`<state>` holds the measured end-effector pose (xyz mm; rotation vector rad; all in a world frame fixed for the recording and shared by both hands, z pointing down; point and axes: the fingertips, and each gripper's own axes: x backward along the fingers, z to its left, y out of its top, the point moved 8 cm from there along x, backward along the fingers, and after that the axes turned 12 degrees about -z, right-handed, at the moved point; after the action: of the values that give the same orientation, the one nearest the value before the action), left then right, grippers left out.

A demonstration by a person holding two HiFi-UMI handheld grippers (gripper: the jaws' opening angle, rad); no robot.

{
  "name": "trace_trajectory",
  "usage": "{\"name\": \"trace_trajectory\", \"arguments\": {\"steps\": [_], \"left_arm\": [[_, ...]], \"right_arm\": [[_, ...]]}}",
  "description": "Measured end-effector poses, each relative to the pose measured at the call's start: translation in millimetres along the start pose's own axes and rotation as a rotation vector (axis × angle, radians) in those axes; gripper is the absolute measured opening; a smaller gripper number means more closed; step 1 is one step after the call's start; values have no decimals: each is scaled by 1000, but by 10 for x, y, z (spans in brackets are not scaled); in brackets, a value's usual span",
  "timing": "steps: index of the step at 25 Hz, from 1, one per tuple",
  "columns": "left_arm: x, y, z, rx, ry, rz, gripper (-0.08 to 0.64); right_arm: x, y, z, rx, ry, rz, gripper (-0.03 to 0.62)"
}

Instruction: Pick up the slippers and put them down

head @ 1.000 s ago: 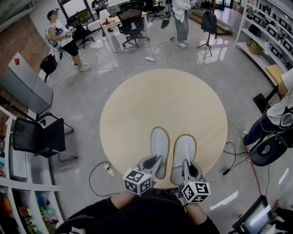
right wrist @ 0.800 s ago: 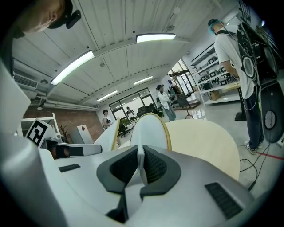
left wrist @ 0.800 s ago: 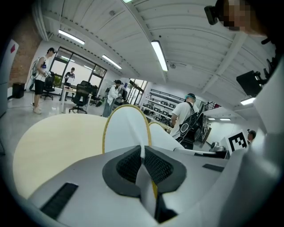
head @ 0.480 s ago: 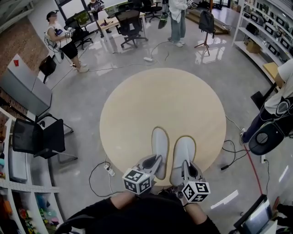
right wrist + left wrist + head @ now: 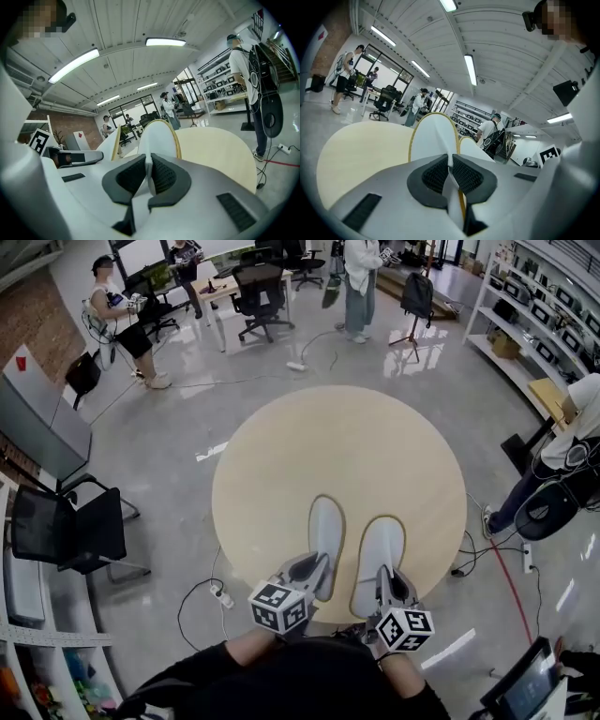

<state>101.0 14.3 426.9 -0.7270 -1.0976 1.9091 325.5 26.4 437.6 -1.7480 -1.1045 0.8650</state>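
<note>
Two white slippers lie side by side, toes pointing away, over the near part of a round beige table (image 5: 281,456). My left gripper (image 5: 314,575) is shut on the heel of the left slipper (image 5: 326,526). My right gripper (image 5: 387,585) is shut on the heel of the right slipper (image 5: 381,545). In the left gripper view the left gripper (image 5: 451,171) pinches its slipper (image 5: 433,136), with the other slipper (image 5: 474,147) to the right. In the right gripper view the right gripper (image 5: 148,176) pinches its slipper (image 5: 159,136). Whether the soles touch the table I cannot tell.
A black office chair (image 5: 66,531) stands on the floor at the left, and a power strip (image 5: 222,592) with cables lies near the table's front. A person (image 5: 553,470) stands close to the table's right side. More people and chairs (image 5: 258,292) are at the back, shelves (image 5: 534,329) at the right.
Both grippers keep their hold. They and the slippers have edged slightly further onto the table, and the whole view has shifted a little.
</note>
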Motion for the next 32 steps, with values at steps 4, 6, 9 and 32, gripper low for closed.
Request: {"name": "trace_trajectory", "arguments": {"steps": [4,6,9,32], "left_arm": [[249,124,343,20,1,0,31],[389,153,536,31,6,5,31],[620,183,825,50,24,6,31],[754,307,1054,33,273,-13,31]], "right_arm": [[-132,-123,356,4,-11,8,31],[-212,-220,540,2,-9,22,31],[-322,-393,830,-7,1,52,31],[-1040,-567,1023,-99,266,155,31]]}}
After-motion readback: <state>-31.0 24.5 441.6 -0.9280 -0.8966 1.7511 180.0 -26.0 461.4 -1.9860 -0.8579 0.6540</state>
